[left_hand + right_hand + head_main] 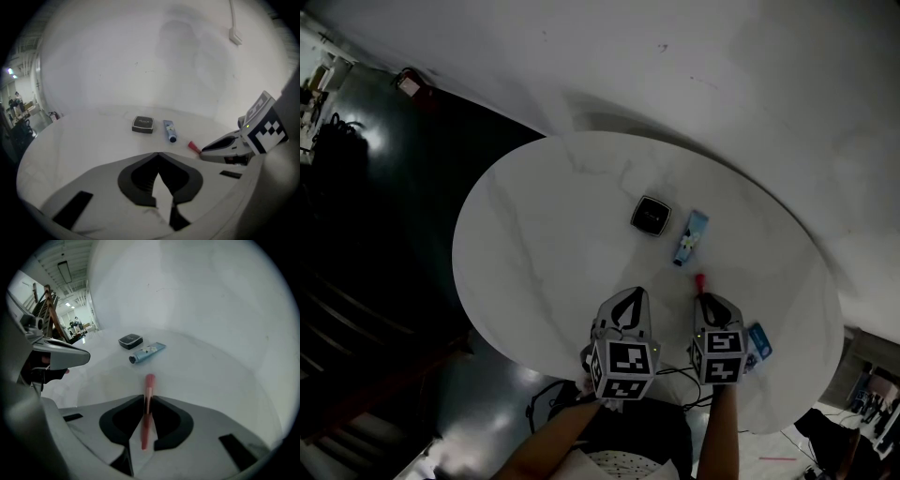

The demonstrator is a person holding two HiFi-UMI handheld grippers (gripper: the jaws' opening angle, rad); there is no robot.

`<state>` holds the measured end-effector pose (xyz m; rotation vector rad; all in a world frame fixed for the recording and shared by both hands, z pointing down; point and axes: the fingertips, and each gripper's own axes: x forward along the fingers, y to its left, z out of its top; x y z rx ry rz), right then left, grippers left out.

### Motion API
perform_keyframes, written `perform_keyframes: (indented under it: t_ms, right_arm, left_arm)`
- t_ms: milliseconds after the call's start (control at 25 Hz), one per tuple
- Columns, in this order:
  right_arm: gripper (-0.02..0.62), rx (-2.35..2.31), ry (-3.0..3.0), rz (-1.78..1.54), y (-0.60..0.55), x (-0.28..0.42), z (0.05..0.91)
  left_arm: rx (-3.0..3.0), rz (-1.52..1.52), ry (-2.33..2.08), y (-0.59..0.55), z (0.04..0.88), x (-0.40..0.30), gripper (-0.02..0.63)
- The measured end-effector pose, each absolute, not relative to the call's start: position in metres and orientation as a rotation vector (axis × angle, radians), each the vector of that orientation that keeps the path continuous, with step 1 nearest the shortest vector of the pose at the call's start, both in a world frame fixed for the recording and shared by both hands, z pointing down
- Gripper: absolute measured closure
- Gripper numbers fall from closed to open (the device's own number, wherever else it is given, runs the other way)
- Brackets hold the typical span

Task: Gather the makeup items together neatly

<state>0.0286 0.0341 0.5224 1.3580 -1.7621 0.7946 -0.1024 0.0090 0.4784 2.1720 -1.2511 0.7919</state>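
The right hand-held gripper [147,398] pinches a slim pink stick [149,380] at lower centre. The left hand-held gripper [158,155] is pressed together, empty. A black compact [651,216] and a blue tube [691,237] lie near each other mid-bench [534,244].

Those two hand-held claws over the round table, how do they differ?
On the left gripper the fingers are shut on nothing; on the right gripper they pinch a slim pink stick. The right gripper sits nearer the blue tube than the left gripper. Both tilt down over the table.
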Motion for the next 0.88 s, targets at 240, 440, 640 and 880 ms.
perform_keyframes:
  t_ms: [240,440,640,880]
  right_arm:
    - [0.525,1.390,-1.745,0.794,0.034,0.032,0.522]
    - [0.526,1.412,-1.729,0.788,0.034,0.033,0.523]
    - [0.526,1.482,-1.725,0.845,0.035,0.035,0.522]
    - [0.528,1.573,-1.744,0.906,0.035,0.033,0.512]
  left_arm:
    - [2.171,0.781,-1.247,0.009,0.478,-0.101,0.572]
    - [2.171,0.782,-1.242,0.012,0.479,-0.100,0.572]
    - [2.167,0.786,-1.234,0.015,0.480,-0.100,0.572]
    - [2.163,0.787,-1.231,0.017,0.481,-0.100,0.572]
